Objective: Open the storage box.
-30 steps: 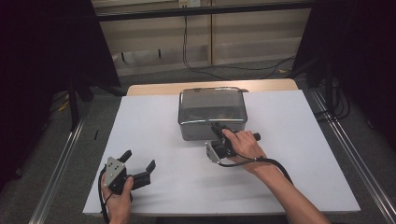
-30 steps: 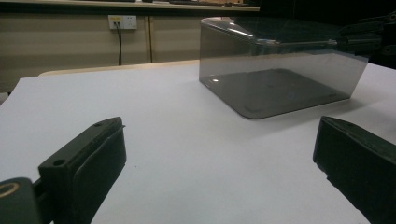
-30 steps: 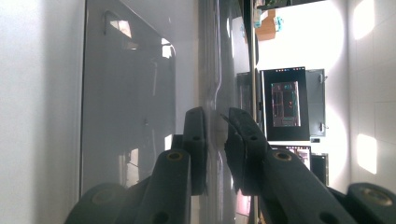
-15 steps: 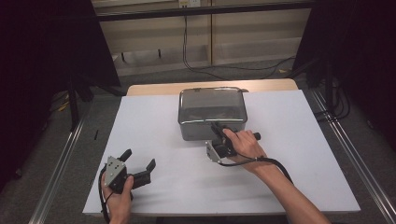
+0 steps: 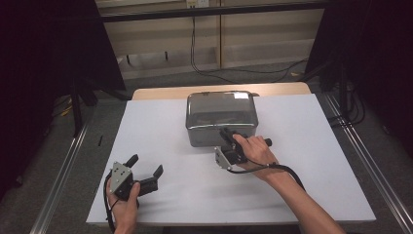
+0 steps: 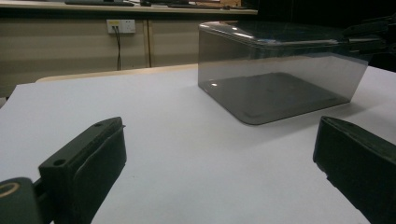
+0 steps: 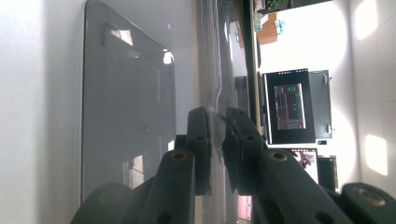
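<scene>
Mid-table, smoky box (image 5: 220,118) — upright, right tongs (image 5: 227,135) clamp near rim.

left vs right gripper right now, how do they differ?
The left gripper has its jaws spread wide with nothing between them; the right gripper has its jaws shut on the near wall of the clear smoky box. The left gripper sits apart from the box, near the table's front edge; the right gripper touches it. Both are hand-held.

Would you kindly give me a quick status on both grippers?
Right gripper shut on clear box near wall. Left gripper open, resting on white table. Nothing between them.
</scene>
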